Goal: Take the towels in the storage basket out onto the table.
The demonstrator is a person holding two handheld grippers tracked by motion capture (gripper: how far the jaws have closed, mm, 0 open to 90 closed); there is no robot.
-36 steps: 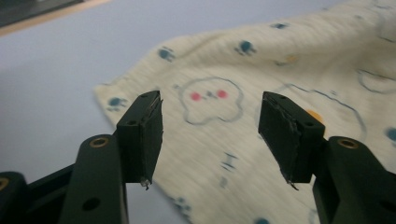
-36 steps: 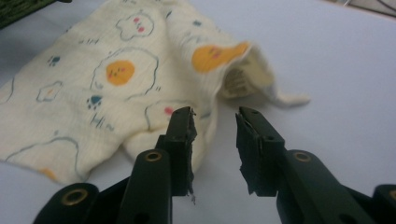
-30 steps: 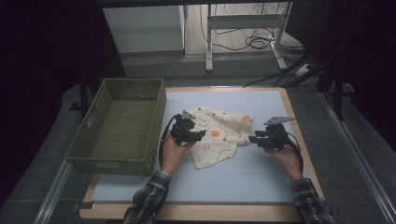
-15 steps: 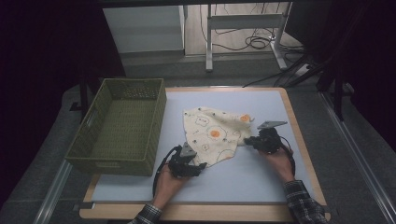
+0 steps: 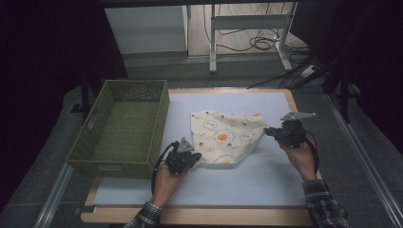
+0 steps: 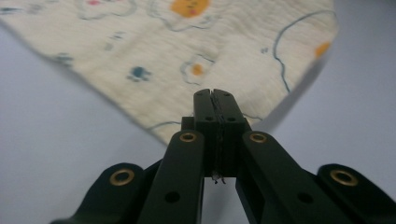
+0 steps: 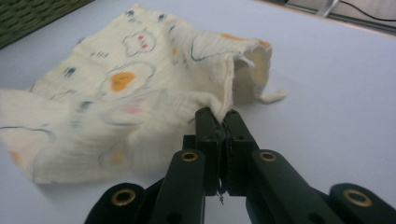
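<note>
**Cloth pinched at two edges**

We find the cloth [image 5: 227, 137] on the table [image 5: 266, 185], just right of the basket [image 5: 121, 130]. The left gripper [image 5: 190, 159] has just been closing — its jaws now press together on the cloth's near-left edge. The right gripper [image 5: 269, 132] has also been closing — its jaws pinch the cloth's right edge, raising a fold.

The left hand-held gripper [image 5: 190, 156] has moved from the cloth's [image 5: 228, 137] left side down to its near-left corner, where its jaws have just closed on the edge. The right hand-held gripper [image 5: 274, 133] has just closed on the right edge and lifted it slightly. The cloth now lies flatter and wider.
</note>
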